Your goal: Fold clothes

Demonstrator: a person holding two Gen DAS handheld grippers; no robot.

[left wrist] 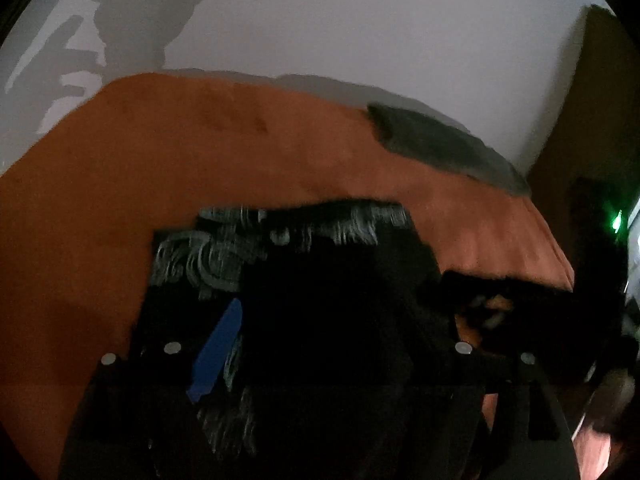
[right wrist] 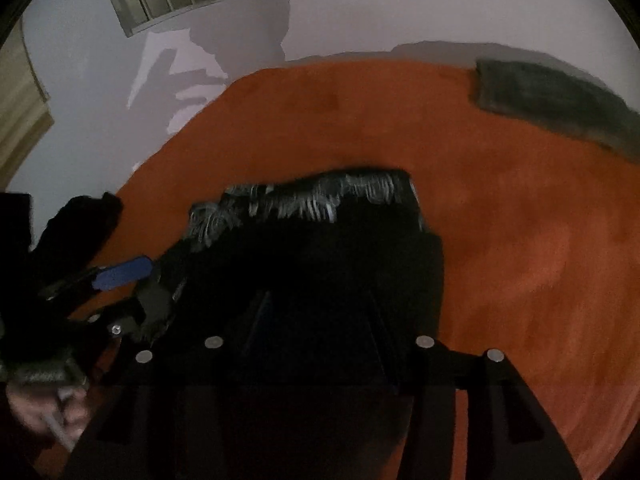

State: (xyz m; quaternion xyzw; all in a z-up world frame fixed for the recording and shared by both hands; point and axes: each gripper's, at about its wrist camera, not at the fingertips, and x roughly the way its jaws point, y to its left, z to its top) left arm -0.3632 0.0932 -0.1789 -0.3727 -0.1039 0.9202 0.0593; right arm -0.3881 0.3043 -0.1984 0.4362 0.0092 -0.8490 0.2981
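A black garment with a pale grey-white brushed print (left wrist: 304, 280) lies on an orange, soft-looking cloth surface (left wrist: 120, 168), bunched into a rough block with the printed band along its far edge. In the right wrist view the same garment (right wrist: 320, 248) fills the middle of the picture, print toward twelve o'clock.

The left gripper (left wrist: 320, 320) hangs over the garment with its jaws spread wide, released; a blue pad on one finger (left wrist: 218, 352) shows at about seven o'clock against the fabric, and the dark cloth lies between the fingers without being pinched. From the right wrist view this left gripper (right wrist: 132, 288) sits at nine o'clock, at the garment's edge.

The right gripper (right wrist: 316, 320) is over the black cloth; its fingers merge with the dark fabric, so I cannot tell whether it is clenched or released.

A dark grey folded cloth (left wrist: 444, 144) lies well apart at two o'clock, by the pale wall (left wrist: 360, 20).
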